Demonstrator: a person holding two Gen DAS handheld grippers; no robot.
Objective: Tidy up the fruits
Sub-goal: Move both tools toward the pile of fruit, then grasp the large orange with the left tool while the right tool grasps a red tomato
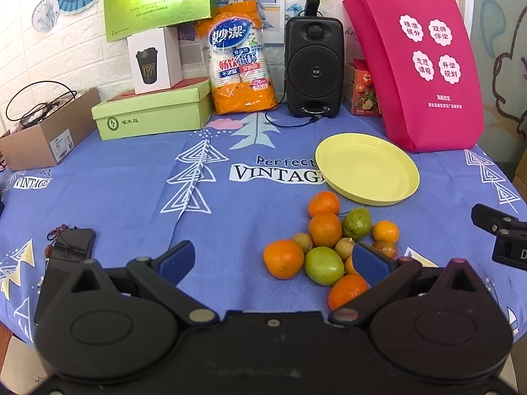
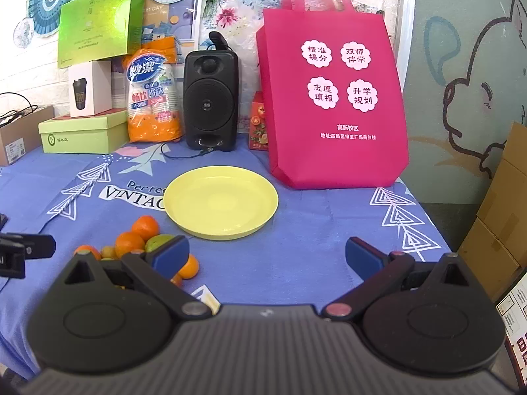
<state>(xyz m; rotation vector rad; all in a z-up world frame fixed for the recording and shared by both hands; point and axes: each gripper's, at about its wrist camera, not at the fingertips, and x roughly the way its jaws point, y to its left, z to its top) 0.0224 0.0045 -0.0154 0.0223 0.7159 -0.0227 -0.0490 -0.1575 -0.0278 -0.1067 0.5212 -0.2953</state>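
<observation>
A pile of fruit [image 1: 332, 247] lies on the blue tablecloth: several oranges [image 1: 324, 229], green fruits [image 1: 323, 265] and small brownish ones. An empty yellow plate [image 1: 367, 168] sits just behind the pile. My left gripper [image 1: 273, 260] is open and empty, low over the cloth; its right finger [image 1: 369, 261] overlaps the pile's near right side. In the right wrist view my right gripper [image 2: 266, 256] is open and empty, in front of the plate [image 2: 220, 201], with the fruit [image 2: 138, 237] beside its left finger. The right gripper's tip also shows in the left wrist view [image 1: 500, 233].
A pink tote bag [image 1: 418, 65] stands behind the plate at right. A black speaker [image 1: 313, 65], a pack of paper cups [image 1: 242, 62], green boxes [image 1: 151, 112] and a cardboard box [image 1: 46, 138] line the back. A phone [image 1: 70, 247] lies at left.
</observation>
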